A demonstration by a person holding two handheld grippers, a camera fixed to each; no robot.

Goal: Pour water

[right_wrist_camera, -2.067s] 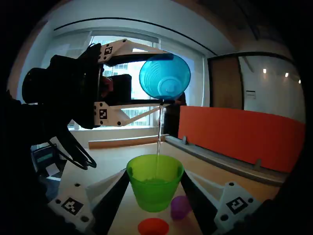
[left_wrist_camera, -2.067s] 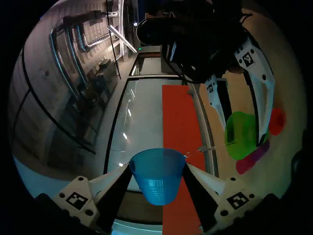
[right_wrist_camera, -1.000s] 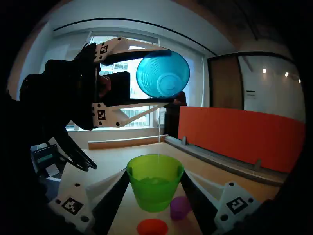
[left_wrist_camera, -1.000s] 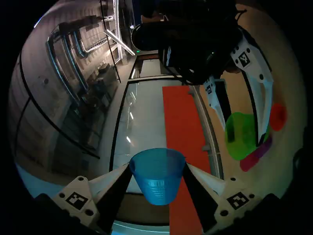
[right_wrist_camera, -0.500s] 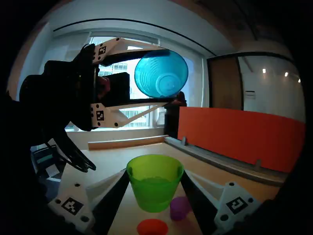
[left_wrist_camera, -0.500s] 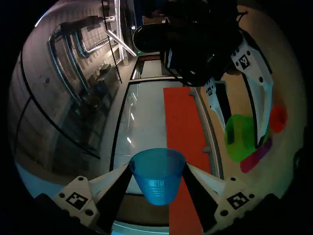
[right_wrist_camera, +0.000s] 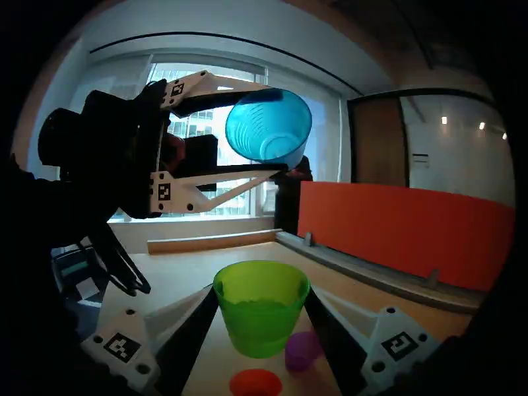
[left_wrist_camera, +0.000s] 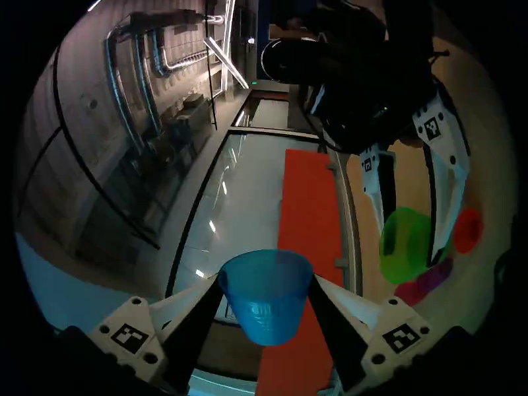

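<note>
My left gripper (left_wrist_camera: 267,307) is shut on a blue cup (left_wrist_camera: 265,305), held on its side high in the air. From the right gripper view that blue cup (right_wrist_camera: 268,126) hangs tipped above the green cup, its mouth facing up and to the right, with the left gripper (right_wrist_camera: 267,129) around it. No water falls from it. My right gripper (right_wrist_camera: 262,317) is shut on an upright green cup (right_wrist_camera: 261,315) with water in it, just above the table. In the left gripper view the green cup (left_wrist_camera: 404,245) sits between the right gripper's (left_wrist_camera: 406,241) white fingers.
A purple cup (right_wrist_camera: 301,350) and a red cup (right_wrist_camera: 256,382) stand on the wooden table (right_wrist_camera: 191,277) just behind the green cup. An orange partition (right_wrist_camera: 409,228) runs along the table's right side. A window (right_wrist_camera: 191,132) lies behind the left gripper.
The thin stream of water from the blue cup into the green one has stopped. The blue cup has rolled back toward upright and moved slightly up and left.
</note>
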